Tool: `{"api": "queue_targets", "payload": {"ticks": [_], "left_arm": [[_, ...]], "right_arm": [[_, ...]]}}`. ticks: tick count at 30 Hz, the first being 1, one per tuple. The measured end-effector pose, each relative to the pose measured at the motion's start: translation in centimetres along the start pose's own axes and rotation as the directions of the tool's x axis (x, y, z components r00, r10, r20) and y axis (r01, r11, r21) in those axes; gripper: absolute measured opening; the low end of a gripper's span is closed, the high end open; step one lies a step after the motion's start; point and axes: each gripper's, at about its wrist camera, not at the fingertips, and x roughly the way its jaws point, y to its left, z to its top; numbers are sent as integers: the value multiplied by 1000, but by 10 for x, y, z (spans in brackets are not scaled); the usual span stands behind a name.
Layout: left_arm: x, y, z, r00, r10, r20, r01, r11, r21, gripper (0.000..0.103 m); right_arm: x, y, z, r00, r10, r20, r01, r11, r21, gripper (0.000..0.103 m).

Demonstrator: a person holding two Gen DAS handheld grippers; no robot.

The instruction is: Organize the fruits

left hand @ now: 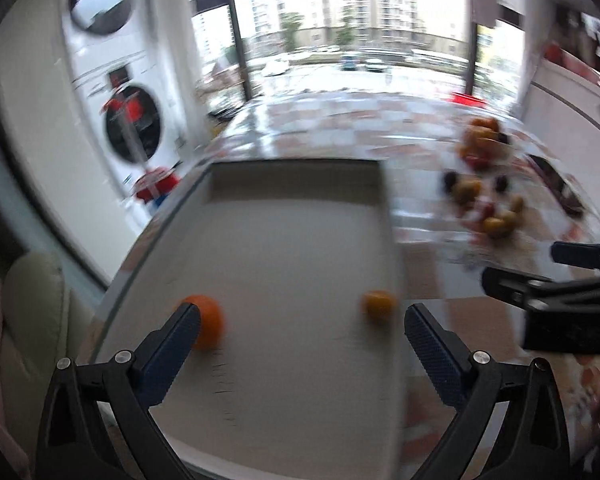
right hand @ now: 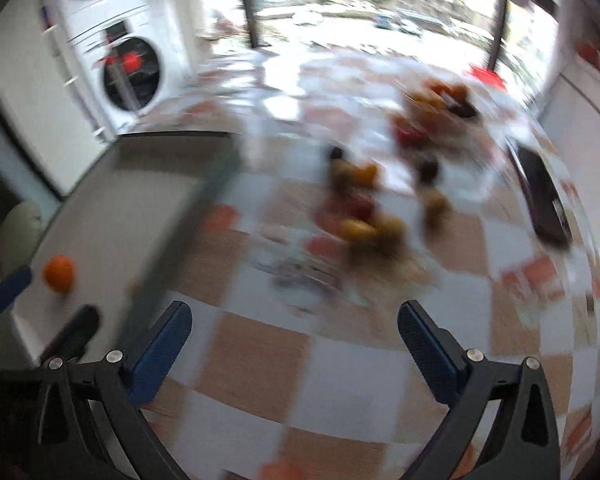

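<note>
The shallow grey tray point(left hand: 284, 240) holds two oranges: one point(left hand: 210, 322) near-left, one point(left hand: 378, 305) near-right. Loose fruit point(right hand: 364, 216) lies right on the bench point(right hand: 340, 380). Both the left gripper point(left hand: 300, 326) and right gripper point(right hand: 294, 322) gape wide, empty.

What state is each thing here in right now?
Left tongs: open, empty.
Right tongs: open, empty.
Tray: holds two oranges.
Big orange: in tray, beside a left finger.
Small orange: in tray.
Fruit pile: loose on the checkered tablecloth.
</note>
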Motion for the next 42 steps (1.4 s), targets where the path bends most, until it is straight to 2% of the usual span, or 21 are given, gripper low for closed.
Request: {"api": "queue_targets", "payload": {"ticks": [4, 9, 14, 17, 25, 32, 36, 42], "left_arm": [[-10, -37, 1, 998, -52, 24, 49, 993, 111, 102], [-11, -74, 1, 996, -85, 3, 82, 975, 207, 102], [-4, -107, -9, 996, -72, -43, 82, 954, 288, 102], [1, -120, -15, 995, -66, -77, 87, 944, 317, 102], [16, -129, -17, 987, -60, -147, 99, 956, 277, 102], [27, -129, -8, 984, -53, -172, 94, 966, 241, 102], [36, -127, 0, 979, -59, -195, 100, 972, 212, 102], [55, -139, 23, 983, -35, -178, 70, 978, 196, 102]], "right_arm": [[5, -46, -14, 998, -58, -33, 61, 994, 91, 103], [6, -80, -33, 989, -141, -48, 146, 982, 122, 103], [-1, -106, -47, 979, -205, -17, 206, 969, 138, 103], [-6, -121, -55, 979, -205, 10, 201, 967, 158, 103], [-6, -126, -61, 977, -208, 50, 198, 968, 151, 103], [-4, -128, -56, 978, -207, 30, 201, 969, 140, 103], [-12, -153, -64, 968, -247, 31, 235, 948, 215, 103], [-14, -159, -68, 968, -245, 47, 231, 951, 205, 103]]}}
